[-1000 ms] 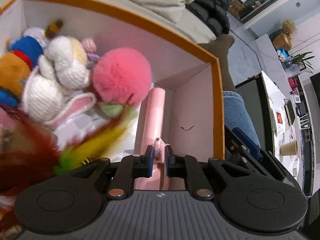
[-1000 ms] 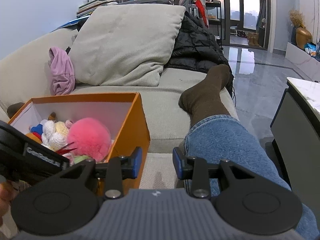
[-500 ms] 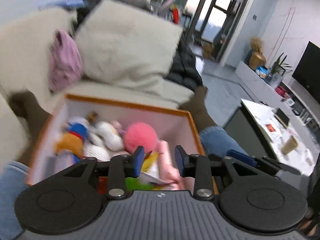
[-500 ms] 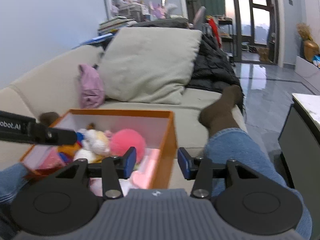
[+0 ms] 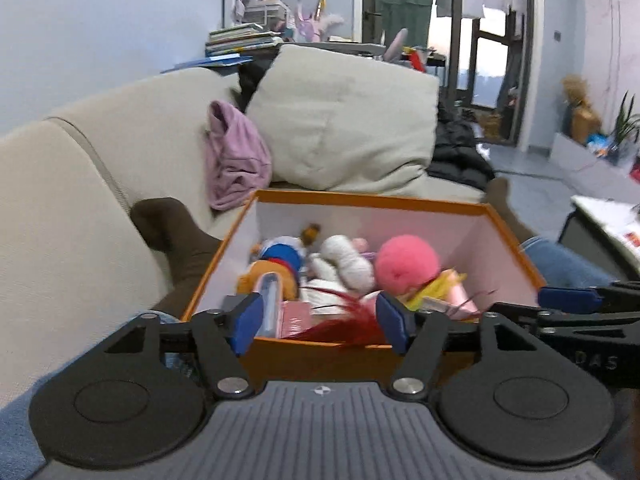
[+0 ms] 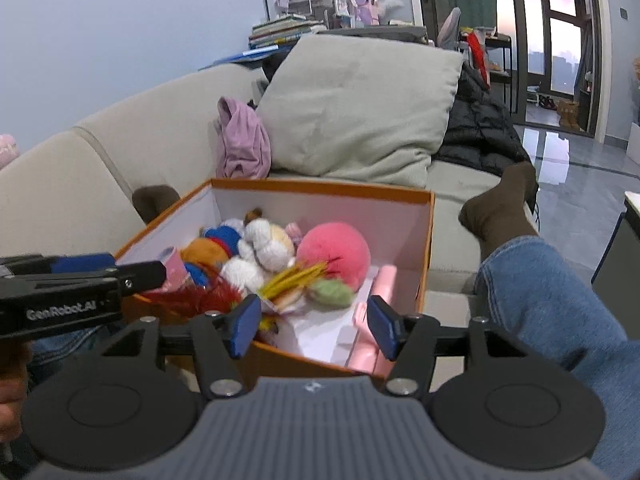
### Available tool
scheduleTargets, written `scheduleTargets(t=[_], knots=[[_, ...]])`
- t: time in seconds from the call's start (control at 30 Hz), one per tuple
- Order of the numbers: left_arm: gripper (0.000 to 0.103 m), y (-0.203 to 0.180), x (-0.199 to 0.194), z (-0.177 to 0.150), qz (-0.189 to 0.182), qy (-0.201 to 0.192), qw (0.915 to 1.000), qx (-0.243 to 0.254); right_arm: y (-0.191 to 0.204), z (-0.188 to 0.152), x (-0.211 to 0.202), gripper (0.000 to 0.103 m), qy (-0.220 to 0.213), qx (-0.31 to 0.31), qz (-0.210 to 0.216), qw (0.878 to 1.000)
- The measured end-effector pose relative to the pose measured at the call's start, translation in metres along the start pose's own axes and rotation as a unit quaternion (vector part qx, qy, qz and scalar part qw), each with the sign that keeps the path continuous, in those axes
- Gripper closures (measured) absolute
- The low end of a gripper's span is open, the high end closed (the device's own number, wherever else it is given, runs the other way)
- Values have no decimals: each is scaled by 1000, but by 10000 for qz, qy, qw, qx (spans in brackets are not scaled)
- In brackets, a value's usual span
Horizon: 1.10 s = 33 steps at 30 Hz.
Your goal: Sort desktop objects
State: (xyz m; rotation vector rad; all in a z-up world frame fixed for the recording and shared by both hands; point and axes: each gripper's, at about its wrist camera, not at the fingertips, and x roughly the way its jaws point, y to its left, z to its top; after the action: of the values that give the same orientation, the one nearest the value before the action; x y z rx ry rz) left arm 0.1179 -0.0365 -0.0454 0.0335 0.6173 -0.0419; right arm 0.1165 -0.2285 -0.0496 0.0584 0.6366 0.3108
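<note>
Grippers both pulled back above orange box (image 5: 360, 354): left gripper (image 5: 320, 322) & right gripper (image 6: 310, 326) jaws just opened wide, empty; pink tube (image 6: 374, 320) left inside, so drop looks done.

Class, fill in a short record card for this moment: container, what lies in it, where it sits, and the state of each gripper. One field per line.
container: orange box, lid off, white inside
contents: pink pompom, white knitted toy, blue and orange plush, red feathers, yellow feathers, pink tube
location: on the sofa, between the person's legs
left gripper: open, jaws just opened, holding nothing
right gripper: open, jaws just opened, holding nothing
</note>
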Motion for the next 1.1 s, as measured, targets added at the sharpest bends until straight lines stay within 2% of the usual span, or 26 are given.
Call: scheduleTargets(t=[0.2, 0.43, 0.53, 0.7, 1.1], knots=[[25, -2, 17, -10, 28, 95, 9999, -55, 1, -8, 9, 38, -3, 9, -156, 9999], [22, -15, 30, -20, 64, -2, 9996, 284, -1, -15, 17, 36, -56, 97, -246, 9996], [21, -15, 34, -22, 29, 2, 9996, 279, -2, -19, 20, 36, -156, 122, -215, 9996], [18, -16, 38, -23, 79, 5, 9995, 293, 2, -27, 20, 35, -382, 22, -309, 9988], [18, -17, 38, -25, 157, -68, 9995, 280, 1, -28, 21, 35, -437, -64, -318, 9985]])
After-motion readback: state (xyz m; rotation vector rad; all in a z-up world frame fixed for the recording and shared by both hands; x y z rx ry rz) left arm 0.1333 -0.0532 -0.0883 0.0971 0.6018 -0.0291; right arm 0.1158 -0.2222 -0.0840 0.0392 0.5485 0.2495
